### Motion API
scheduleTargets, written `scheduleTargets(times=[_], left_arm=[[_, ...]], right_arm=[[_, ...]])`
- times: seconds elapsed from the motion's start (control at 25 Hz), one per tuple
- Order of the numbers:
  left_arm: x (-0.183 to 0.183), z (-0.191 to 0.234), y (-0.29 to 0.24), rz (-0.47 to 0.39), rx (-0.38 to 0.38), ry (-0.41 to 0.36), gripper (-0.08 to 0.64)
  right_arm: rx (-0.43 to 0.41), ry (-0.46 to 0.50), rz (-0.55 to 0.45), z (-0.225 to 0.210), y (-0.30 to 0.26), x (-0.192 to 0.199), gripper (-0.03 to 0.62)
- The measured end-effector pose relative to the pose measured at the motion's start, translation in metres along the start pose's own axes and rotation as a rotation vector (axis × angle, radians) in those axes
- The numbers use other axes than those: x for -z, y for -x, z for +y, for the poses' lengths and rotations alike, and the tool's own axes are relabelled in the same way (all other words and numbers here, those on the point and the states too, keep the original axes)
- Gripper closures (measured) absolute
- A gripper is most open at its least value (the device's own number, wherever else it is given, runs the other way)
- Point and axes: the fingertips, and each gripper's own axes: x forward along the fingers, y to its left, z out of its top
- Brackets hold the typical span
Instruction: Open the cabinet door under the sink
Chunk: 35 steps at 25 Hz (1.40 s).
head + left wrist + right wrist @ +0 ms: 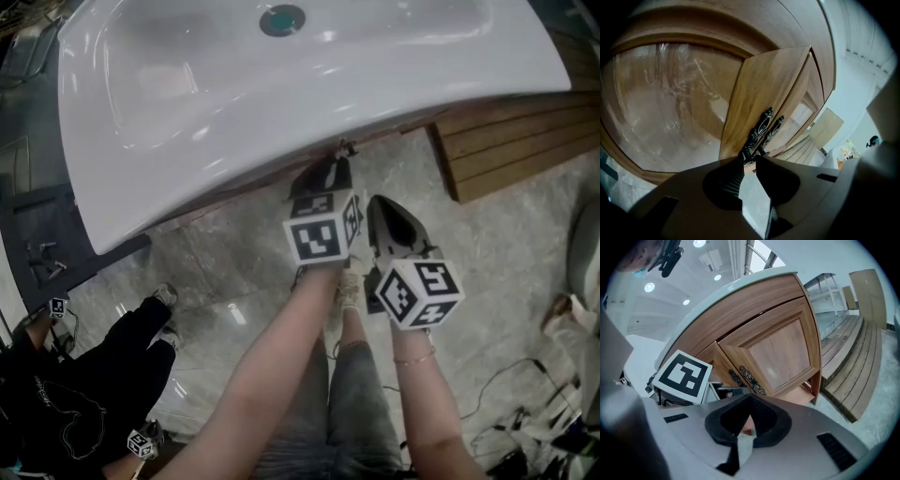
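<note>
Here, the left gripper is on a door handle beneath the sink.
Head view: the broad white ceramic sink [187, 112] overhangs the cabinet. The left gripper [333, 167] reaches under its front rim, and the right gripper [386, 217] hangs just beside it over the grey marble floor [234, 262]. Left gripper view: the jaws stand partly apart, their tips pinching the lower end of the ornate dark metal handle [759, 126] on the light wooden cabinet door [764, 79], which stands slightly ajar. A second matching handle [774, 127] sits just beside the first. Right gripper view: the jaws are fully together with nothing between them, pointing towards the framed wooden right-hand door [780, 352] without touching it.
</note>
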Motion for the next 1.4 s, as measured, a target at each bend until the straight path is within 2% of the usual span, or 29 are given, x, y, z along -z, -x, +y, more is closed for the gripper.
scheduleTargets(times=[0.24,0.52,0.72,1.04,1.4], left_arm=[[0.001,0.0,0.002,-0.003,0.008,-0.048,0.474],[0.001,-0.002,0.002,-0.008,0.023,-0.055,0.476],[0.001,-0.001,0.003,-0.01,0.031,-0.064,0.477],[0.004,-0.001,0.005,-0.013,0.036,-0.086,0.479],[0.018,-0.007,0.014,-0.001,0.049,-0.146,0.479]], right_arm=[[0.003,0.003,0.0,-0.001,0.003,0.0,0.598],[-0.024,0.049,0.001,-0.002,0.002,-0.004,0.598],[-0.085,0.097,-0.005,0.0,-0.002,-0.014,0.598],[-0.152,0.087,-0.01,0.006,-0.003,-0.021,0.598],[-0.159,0.14,0.004,0.005,-0.001,-0.018,0.598]])
